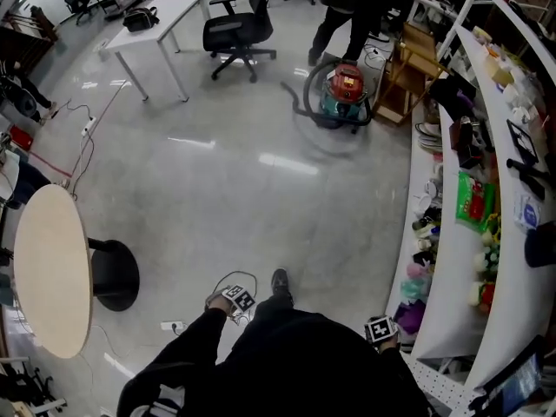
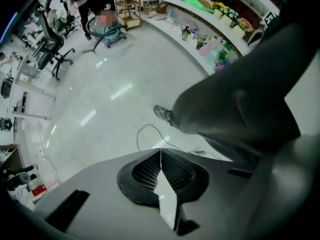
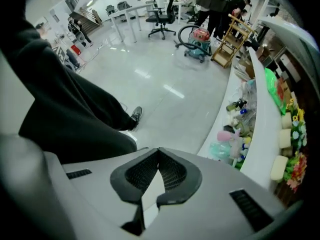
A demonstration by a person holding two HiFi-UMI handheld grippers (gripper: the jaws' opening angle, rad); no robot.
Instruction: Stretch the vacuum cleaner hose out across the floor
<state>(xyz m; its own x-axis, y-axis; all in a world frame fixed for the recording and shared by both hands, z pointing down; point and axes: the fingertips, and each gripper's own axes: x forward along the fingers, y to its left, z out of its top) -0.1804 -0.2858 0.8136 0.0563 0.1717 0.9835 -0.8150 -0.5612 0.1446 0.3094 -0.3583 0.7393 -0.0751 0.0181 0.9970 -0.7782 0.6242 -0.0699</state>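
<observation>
While jaws meet (empty), hose [image 1: 307, 94] lies far; untouched.

Toward the upper middle of the head view, the vacuum cleaner [image 1: 347, 92] has a red top over a teal body. Its hose [image 1: 306, 89] is dark grey against the pale grey, glossy floor [image 1: 261, 198]. The office chair [image 1: 236, 31] is black, and the bench [image 1: 447, 276] along the right edge is white. The left hand-held gripper [image 2: 161, 156] and the right hand-held gripper [image 3: 158, 156] are light grey with black ribbed pads.
</observation>
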